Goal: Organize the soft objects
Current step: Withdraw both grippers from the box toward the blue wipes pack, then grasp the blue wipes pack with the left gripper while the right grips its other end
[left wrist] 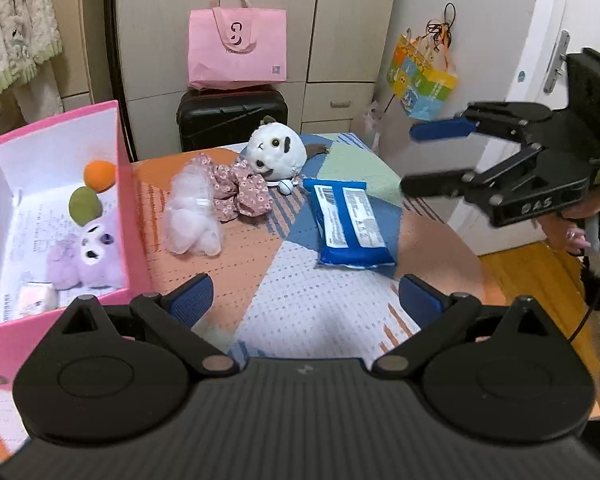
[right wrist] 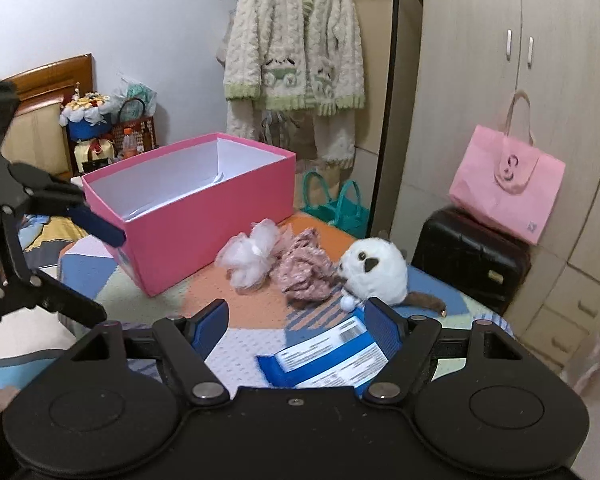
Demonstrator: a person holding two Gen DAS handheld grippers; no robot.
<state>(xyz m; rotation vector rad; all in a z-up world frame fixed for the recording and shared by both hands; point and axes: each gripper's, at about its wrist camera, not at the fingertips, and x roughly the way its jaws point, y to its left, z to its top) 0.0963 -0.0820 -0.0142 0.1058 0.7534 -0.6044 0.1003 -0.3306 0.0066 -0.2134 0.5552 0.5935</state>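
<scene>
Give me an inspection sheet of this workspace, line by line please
Surface: patchwork bedspread.
Job's things: pink box holds purple plush, orange ball, green ball; white fluffy toy, floral scrunchie, white plush, blue wipes pack lie outside.
Clutter: nothing seen.
Grippers: left claw open, empty; right claw open, empty, over the wipes pack.
Cables: black cable by right claw.
Surroundings: wardrobe, black suitcase, pink tote.

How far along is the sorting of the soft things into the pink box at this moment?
Partly done. Inside the pink box already lie a purple plush, an orange ball and a green ball. Nothing is in hand: the left gripper and right gripper are both open and empty. Left on the bed: white plush, floral scrunchie, white pouf, blue pack.
</scene>
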